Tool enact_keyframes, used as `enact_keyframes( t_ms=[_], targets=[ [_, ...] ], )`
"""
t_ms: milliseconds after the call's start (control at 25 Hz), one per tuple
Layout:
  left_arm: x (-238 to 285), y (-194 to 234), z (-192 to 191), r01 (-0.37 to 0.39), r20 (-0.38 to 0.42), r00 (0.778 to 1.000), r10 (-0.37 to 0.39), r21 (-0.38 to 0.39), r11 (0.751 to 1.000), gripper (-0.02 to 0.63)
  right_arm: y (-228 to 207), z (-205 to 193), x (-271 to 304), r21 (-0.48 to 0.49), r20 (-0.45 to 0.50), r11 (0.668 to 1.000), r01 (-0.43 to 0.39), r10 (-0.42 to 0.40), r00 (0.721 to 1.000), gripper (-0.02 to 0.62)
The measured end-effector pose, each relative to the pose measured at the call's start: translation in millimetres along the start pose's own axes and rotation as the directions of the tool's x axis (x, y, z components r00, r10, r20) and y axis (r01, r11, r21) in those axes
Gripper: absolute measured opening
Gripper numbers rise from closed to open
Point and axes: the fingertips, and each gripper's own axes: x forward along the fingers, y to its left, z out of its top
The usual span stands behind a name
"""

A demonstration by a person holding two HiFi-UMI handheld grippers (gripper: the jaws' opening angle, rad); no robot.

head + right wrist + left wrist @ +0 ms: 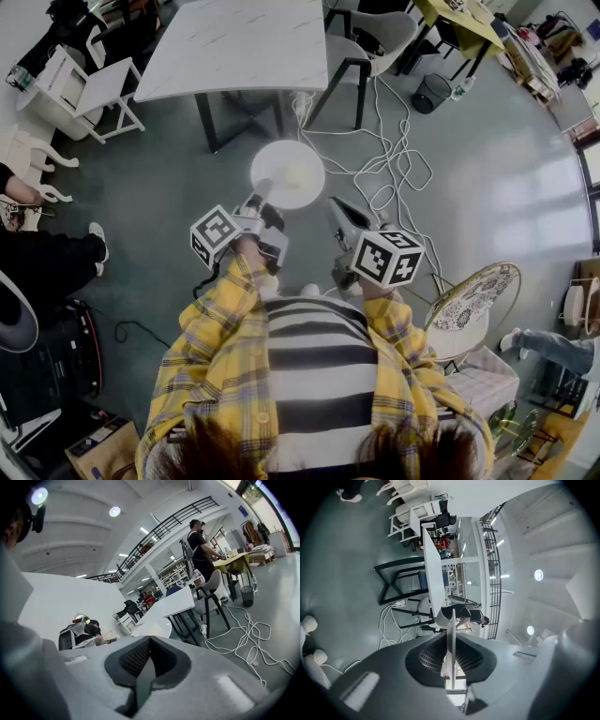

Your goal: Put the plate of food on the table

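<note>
Plate [288,173], round, white, w/ a pale yellow bit of food [298,176] on it, is up in the air over the grey floor [169,197], short of the white table [244,42]. L tool [258,194] reaches fwd, jaws pinched on its near rim. R tool [342,220] is just beside it, jaws together, nothing in them.

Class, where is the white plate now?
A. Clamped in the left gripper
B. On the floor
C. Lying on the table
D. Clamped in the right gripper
A: the jaws of the left gripper pinch the rim of the white plate; the right gripper is shut and empty.
</note>
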Motion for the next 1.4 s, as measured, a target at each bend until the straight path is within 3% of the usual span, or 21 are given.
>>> enact_keyframes(
  t_ms=[720, 1400],
  targets=[
    [-1, 3, -1, 0.001, 0.018, 1.000, 0.000, -0.002, 1.000, 0.031, 0, -1, -2, -0.063, 0.005, 0.998, 0.001, -0.001, 1.000, -0.003],
    [35, 6, -55, -0.013, 0.005, 1.000, 0.013, -0.008, 1.000, 0.031, -40, 6, -26, -0.075, -0.022, 0.997, -0.029, 0.028, 0.999, -0.003]
  ],
)
